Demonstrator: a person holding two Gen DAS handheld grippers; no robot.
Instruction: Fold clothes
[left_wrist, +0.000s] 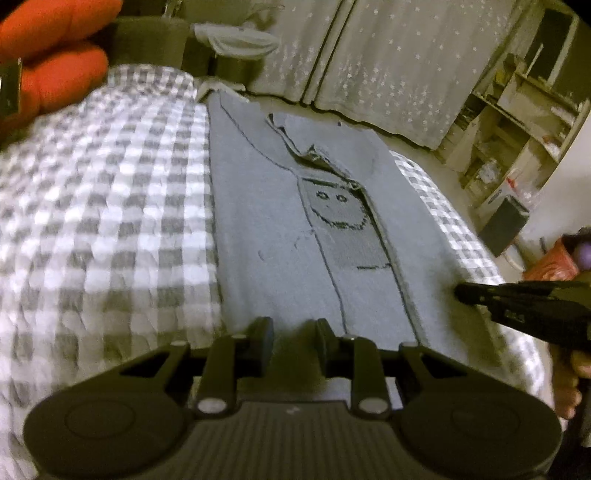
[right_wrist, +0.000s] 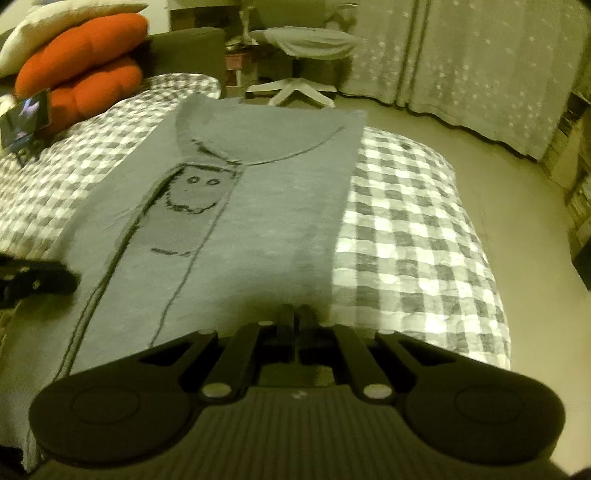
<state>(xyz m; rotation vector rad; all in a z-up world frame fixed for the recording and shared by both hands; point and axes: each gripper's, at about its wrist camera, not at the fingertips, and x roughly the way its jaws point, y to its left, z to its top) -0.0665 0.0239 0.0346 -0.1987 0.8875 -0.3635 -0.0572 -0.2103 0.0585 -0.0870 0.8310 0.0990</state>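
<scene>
Your grey shirt lies folded lengthwise on the checked bed. Left gripper fingers sit slightly apart at the shirt's near hem, right gripper fingers pressed together there too.

I count one grey shirt mid-frame, one checked bedspread, two grippers, two orange cushions upper left, one swivel chair at top.

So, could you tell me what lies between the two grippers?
Only the grey shirt on the checked bedspread lies between the left gripper and right gripper, per the left wrist view.
</scene>
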